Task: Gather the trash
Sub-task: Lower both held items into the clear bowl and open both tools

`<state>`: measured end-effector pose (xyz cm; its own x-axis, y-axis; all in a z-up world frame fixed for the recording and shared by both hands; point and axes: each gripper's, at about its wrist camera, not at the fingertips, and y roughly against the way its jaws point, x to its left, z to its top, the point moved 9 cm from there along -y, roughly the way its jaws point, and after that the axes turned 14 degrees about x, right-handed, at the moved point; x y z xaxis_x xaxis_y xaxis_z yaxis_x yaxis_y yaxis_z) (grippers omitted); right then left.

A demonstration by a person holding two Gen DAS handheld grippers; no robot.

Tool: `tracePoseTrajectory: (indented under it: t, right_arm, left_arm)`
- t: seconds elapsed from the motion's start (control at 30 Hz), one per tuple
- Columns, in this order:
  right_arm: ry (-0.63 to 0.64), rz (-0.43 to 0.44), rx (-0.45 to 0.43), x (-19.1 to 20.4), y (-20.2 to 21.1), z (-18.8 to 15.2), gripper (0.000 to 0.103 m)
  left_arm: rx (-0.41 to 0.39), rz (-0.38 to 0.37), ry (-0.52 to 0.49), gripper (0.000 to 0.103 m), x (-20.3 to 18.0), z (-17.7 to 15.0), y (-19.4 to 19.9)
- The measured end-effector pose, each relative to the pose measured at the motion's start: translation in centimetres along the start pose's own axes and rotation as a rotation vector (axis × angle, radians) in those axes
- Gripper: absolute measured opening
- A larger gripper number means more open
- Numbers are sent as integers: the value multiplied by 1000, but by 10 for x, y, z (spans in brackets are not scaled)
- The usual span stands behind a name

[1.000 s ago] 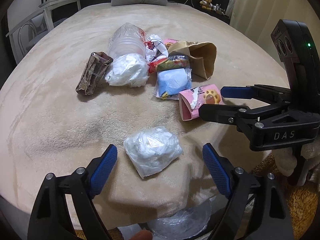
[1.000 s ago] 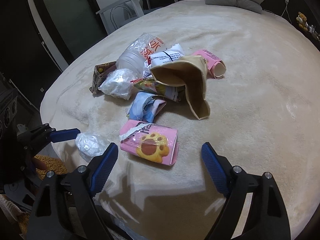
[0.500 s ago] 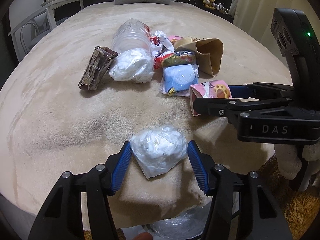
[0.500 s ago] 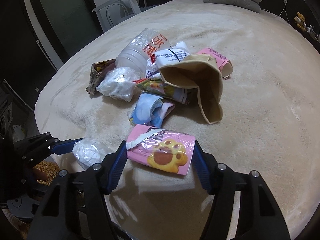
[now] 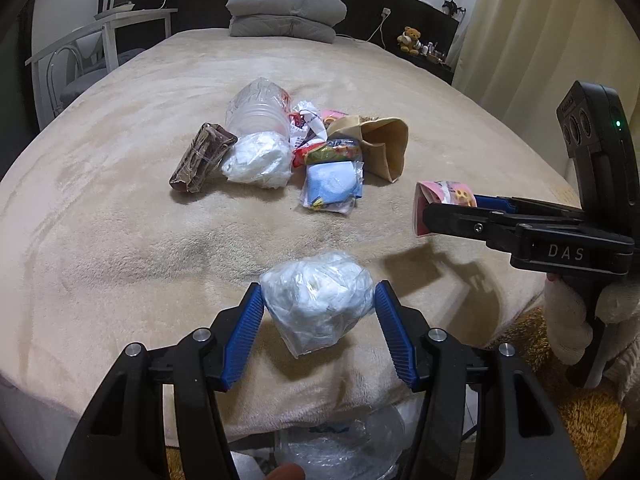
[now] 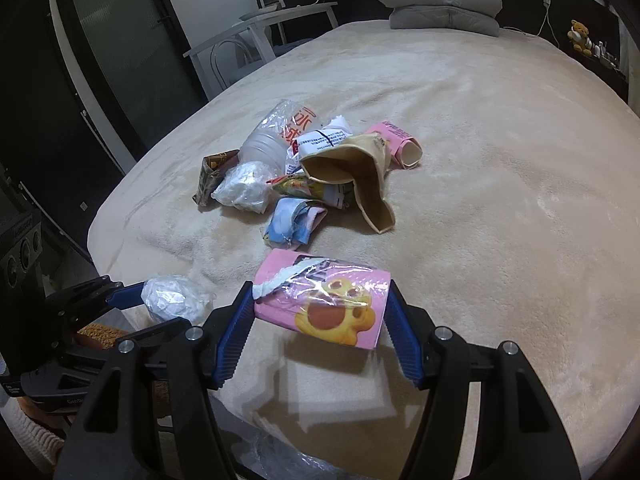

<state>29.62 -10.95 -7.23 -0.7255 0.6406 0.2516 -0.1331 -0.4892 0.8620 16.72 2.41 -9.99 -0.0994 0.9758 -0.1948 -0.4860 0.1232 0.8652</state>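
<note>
Beige bed: trash pile at centre. Left gripper clamped on white crumpled plastic bag, lifted near bed's front edge. Right gripper clamped on pink paw-print wrapper, raised above cover.

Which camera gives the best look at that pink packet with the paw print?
The right wrist view: the pink packet fills its foreground, paw print facing up. The left wrist view shows only one end behind the right tool.
</note>
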Motion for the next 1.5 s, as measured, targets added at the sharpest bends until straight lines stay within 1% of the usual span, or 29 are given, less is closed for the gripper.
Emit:
tracePoseTrajectory:
  t: [0.23, 0.4, 0.47, 0.63, 0.7, 0.87, 1.03, 1.17, 1.23, 1.33, 1.37, 1.4, 1.5]
  right_arm:
    - [-37, 0, -57, -5, 32, -24, 63]
    - [-29, -23, -84, -1, 47, -44, 63]
    - [-38, -18, -85, -1, 52, -54, 63]
    - [-63, -4, -78, 5, 57, -85, 63]
    - [-71, 0, -71, 8, 57, -96, 63]
    - [-81, 12, -52, 14, 55, -121, 63]
    - [-68, 2, -15, 20, 48, -138, 63]
    - [-64, 4, 30, 23, 36, -150, 63]
    - [-71, 9, 62, 22, 27, -155, 63]
    - [-83, 12, 115, 19, 14, -162, 63]
    - [-84, 16, 128, 19, 11, -163, 63]
    - [-85, 15, 137, 18, 9, -165, 63]
    - [-94, 15, 174, 14, 0, -170, 63]
  left_arm:
    - [-42, -41, -2, 56, -11, -10, 17]
    - [-71, -63, 8, 56, -16, -20, 30]
    - [-72, -77, 13, 56, -19, -24, 33]
    - [-85, -81, 9, 56, -25, -33, 41]
    - [-84, -102, 24, 56, -27, -39, 42]
    - [-64, -139, 59, 56, -33, -64, 40]
    - [-33, -167, 81, 56, -40, -83, 32]
    - [9, -180, 72, 56, -47, -95, 22]
    - [37, -192, 74, 56, -50, -100, 15]
    - [74, -189, 69, 56, -52, -106, 4]
    - [85, -188, 65, 50, -53, -108, 1]
    - [96, -189, 64, 47, -52, -110, -2]
    - [129, -197, 82, 47, -48, -114, -11]
